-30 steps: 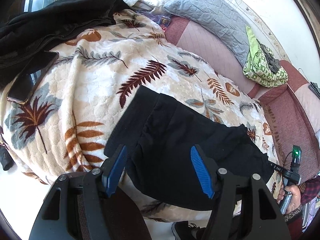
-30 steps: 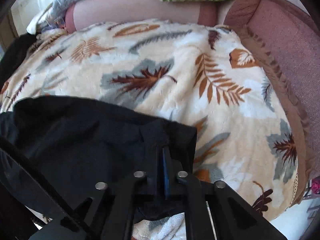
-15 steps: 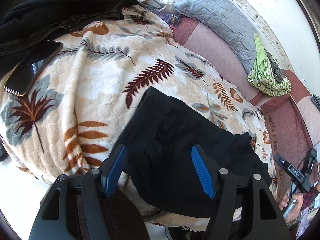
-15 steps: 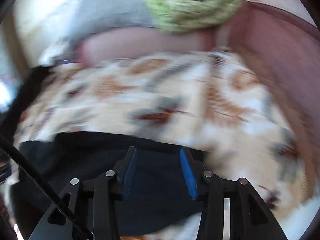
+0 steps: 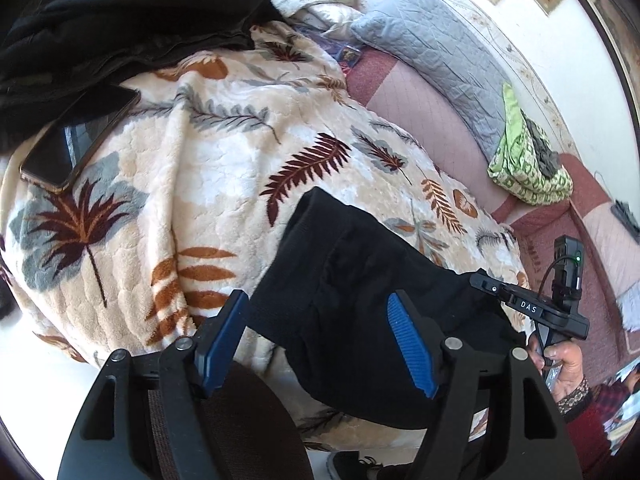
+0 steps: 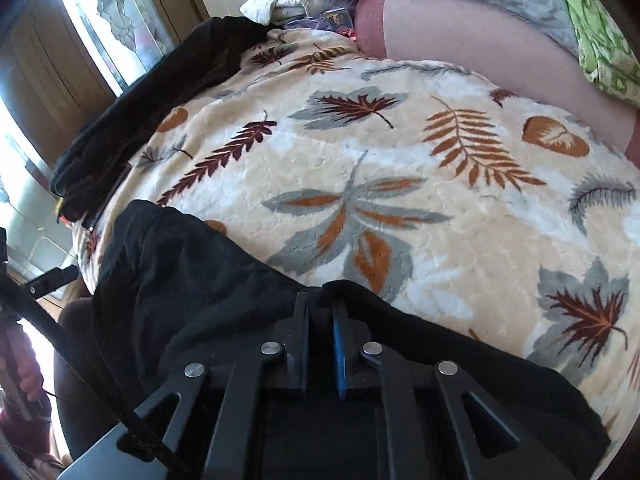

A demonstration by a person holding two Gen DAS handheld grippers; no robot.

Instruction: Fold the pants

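So the black pants (image 5: pixel 360 312) were bunched at the near edge of the leaf-print blanket (image 5: pixel 192 184), around 5 o'clock in the left wrist view, with part of them drooping over the side toward the floor.

Starting at the left: a phone (image 5: pixel 76 144) sat at about 9 o'clock, right by the blanket's edge and next to a heap of dark clothes (image 5: pixel 120 32). If the blanket got tugged during a fold, I could see that phone sliding off.

The left gripper (image 5: pixel 316 340) was spread apart and widening, holding nothing, with the pants' left edge between the blue pads (image 5: pixel 412 352) but not pinched. Closing from there might have caught only one layer, or some blanket fluff with it.

Over to the right, the right gripper (image 6: pixel 320 332) was clenched on a fold of the pants at 6 o'clock of its own view. The bite looked thin, so a quick pull could have slipped the cloth out, or dragged the whole lump off the edge instead of spreading it flat.
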